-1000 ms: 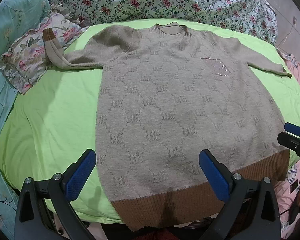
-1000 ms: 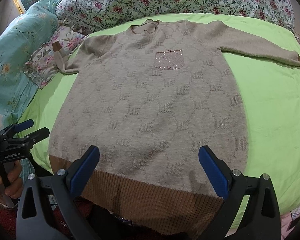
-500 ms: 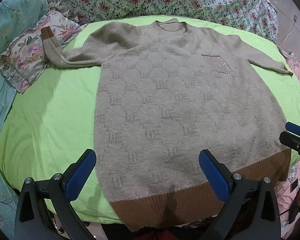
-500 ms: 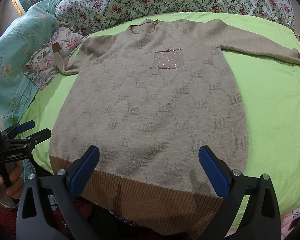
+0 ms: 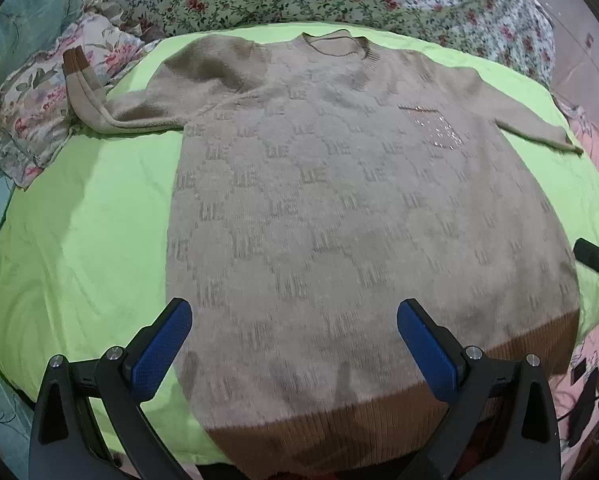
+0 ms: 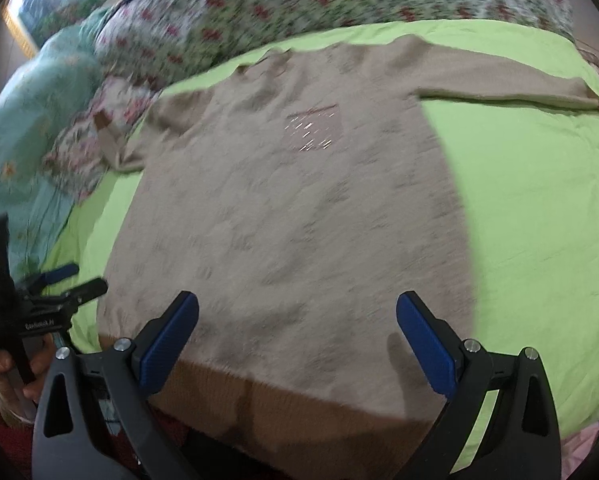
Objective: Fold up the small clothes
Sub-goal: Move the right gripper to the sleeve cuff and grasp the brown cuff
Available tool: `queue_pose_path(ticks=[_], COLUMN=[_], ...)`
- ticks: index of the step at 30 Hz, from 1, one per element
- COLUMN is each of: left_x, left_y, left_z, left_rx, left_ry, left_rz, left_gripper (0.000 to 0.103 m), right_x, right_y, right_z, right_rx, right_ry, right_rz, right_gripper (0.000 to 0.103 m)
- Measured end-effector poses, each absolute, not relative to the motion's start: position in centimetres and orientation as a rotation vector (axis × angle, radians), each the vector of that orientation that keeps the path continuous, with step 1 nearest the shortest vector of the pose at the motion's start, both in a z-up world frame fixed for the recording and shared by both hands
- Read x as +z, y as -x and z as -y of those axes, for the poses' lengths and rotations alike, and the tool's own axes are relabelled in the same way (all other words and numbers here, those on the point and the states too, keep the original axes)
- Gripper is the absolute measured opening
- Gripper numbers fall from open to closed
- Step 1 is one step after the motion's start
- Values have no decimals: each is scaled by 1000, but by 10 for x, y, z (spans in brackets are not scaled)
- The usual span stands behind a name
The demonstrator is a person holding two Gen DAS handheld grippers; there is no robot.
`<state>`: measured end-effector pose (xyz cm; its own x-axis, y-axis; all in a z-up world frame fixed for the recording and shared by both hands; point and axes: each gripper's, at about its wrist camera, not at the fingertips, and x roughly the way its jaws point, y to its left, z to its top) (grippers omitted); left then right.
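1. The left gripper point(image 5: 293, 346) is held wide apart and empty above the near left part of the brown ribbed hem point(image 5: 339, 428); the right gripper point(image 6: 297, 340) is likewise spread wide and empty over the hem's right part.
2. The beige knitted sweater point(image 5: 339, 208) is laid flat, front up, ahead of both grippers on the lime-green sheet point(image 5: 79, 248), presumably so that it can be folded.
3. The left sleeve point(image 5: 111, 116) is bent far ahead-left, its brown cuff resting on a floral pillow point(image 5: 27, 120); the right sleeve point(image 6: 511, 88) is stretched out ahead-right.
4. A sequinned chest pocket point(image 6: 313, 132) is seen well ahead; whether anything is inside cannot be told.
5. No other container is seen.
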<state>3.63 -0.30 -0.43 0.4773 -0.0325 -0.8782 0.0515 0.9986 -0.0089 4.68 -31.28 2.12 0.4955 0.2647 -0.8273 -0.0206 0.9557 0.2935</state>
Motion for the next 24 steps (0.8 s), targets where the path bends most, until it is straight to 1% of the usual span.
queue_pose_path(ticks=[6,14,16,18,19,20,21,23,24], left_x=[-6,-10,-15,-19,-21,-23,-25,-29,-31], left_y=[-59,-82,-88,-94,-96,-99,-102,-106,-109], left_z=[0,8,12,19,21,24,26,30,32], left_rx=[0,-15,-29,-36,-37,-39,-42,-39,-37], left_ry=[-36,-25,-15,-16,-19,-22,-26,-36,-39], left_rz=[-1065,-1090,-1105,-1121,-1128,-1137,-1145,-1156,-1160], left_gripper=[103,103,103,103,103,103,103,103,103], right_x=[22,34,36,35,35,35,33,28,25], right_y=[-71,-108,-124,-138,-143,-151,-157,-174,-181], right_z=[387,489,523,553,566,585,598,626,642], right_rx=[74,-108,-154,-247,-261,-286,-331,-424,-453], right_ry=[-420,-439,-459,-464,-476,-502,-508,-513,-535], right_rz=[-1020,-930,-882,-885,-872,-850,-847,-845,-836], right_gripper=[99,99,99,90,78,71,68,50,48])
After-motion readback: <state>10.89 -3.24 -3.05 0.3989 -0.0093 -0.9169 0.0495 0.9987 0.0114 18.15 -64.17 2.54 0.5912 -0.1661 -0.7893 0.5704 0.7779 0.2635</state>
